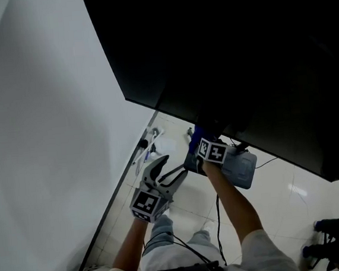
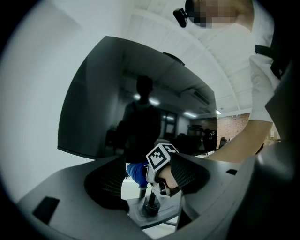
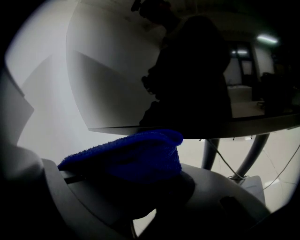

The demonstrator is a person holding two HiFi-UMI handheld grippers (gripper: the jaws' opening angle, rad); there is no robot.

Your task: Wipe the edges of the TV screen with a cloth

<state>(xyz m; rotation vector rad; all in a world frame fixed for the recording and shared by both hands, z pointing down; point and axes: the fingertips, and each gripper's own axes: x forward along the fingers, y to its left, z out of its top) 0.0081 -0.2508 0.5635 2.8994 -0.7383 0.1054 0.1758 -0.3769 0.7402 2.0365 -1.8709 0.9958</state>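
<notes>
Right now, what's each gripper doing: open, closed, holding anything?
Left gripper: open, empty.
Right gripper: closed on the blue cloth.

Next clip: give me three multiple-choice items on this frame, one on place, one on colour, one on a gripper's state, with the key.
1. Where is the cloth?
A) on the floor
B) at the TV's lower edge
C) draped over the TV's top

2. What colour is the cloth?
A) white
B) red
C) blue

3. The left gripper is:
A) open and empty
B) shut on the cloth
C) shut on a cable

Key: 1 B, the right gripper holds it just under the screen's bottom border; 2 C, it is deep blue in both gripper views; 3 A, its jaws stand apart, gripping nothing.
</notes>
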